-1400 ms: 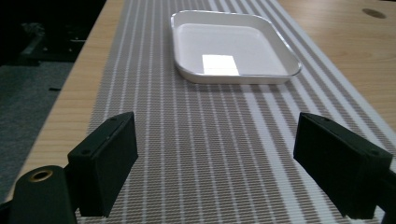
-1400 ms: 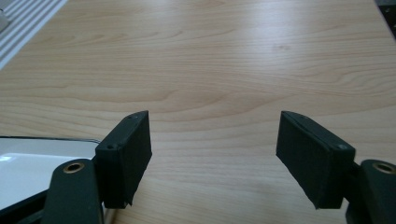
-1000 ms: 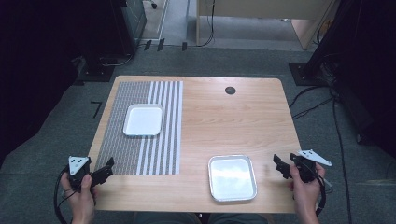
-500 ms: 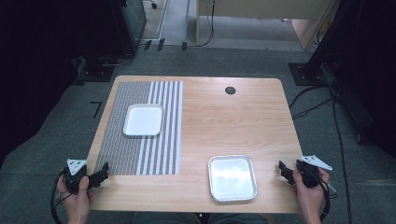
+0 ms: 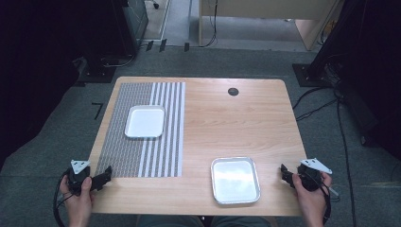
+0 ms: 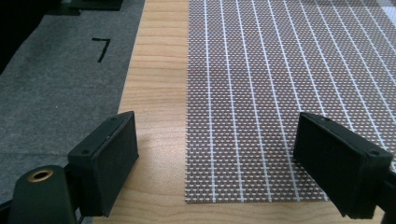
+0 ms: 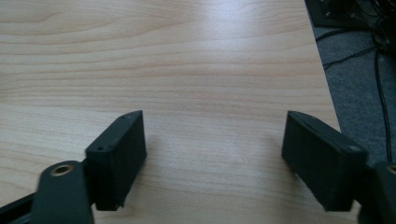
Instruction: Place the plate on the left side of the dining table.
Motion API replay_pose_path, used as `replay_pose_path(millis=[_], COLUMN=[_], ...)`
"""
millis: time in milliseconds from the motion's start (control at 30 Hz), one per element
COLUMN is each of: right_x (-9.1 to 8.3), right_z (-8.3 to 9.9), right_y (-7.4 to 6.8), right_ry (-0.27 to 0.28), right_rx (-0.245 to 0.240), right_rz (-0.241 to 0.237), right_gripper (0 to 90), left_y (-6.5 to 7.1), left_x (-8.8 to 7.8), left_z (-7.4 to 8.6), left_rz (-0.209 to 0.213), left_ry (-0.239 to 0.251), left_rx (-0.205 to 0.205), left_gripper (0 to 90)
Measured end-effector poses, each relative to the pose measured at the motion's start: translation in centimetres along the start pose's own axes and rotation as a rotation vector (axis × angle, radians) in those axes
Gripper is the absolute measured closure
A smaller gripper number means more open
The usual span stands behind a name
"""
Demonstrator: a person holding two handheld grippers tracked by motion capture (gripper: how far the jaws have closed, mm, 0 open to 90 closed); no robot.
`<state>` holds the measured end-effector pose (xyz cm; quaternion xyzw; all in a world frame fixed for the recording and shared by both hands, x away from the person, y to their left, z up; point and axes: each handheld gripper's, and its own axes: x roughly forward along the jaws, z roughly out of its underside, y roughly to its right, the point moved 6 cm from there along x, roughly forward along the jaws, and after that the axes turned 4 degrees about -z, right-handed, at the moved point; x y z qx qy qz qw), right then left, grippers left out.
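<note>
— High view first: where are the trays?
— White tray (image 5: 145, 121) sits on the woven placemat (image 5: 142, 130); metal tray (image 5: 235, 179) lies on bare table (image 5: 227, 123), near edge.
— Handling?
— Probably light, stiff, slick (a guess); pinch a raised rim.
— Grippers?
— Left gripper (image 5: 105, 175) and right gripper (image 5: 285, 172) gape wide, grasping nothing.

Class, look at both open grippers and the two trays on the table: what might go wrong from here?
1. The left gripper sits by the placemat's near corner; a low jaw could catch its edge and drag the white tray with it.
2. The metal tray lies near the table's front edge; a nudge from the right gripper might push it off.
</note>
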<state>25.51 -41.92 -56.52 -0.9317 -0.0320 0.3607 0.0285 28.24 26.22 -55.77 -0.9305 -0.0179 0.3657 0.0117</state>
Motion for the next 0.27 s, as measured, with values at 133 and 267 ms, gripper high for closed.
replay_pose_path(millis=[133,267], right_x=[0.1,0.1], right_z=[0.0,0.0], right_y=[0.0,0.0], right_ry=[-0.007,-0.006], right_rx=[0.016,0.026], right_rz=[0.018,0.003], right_gripper=[14.0,12.1], left_y=[-0.1,0.2], left_x=[-1.6,-2.7], left_z=[-1.1,-2.5], left_rz=[0.019,-0.001], left_ry=[0.051,0.113], left_rx=[-0.131,-0.186], left_gripper=[13.5,13.5])
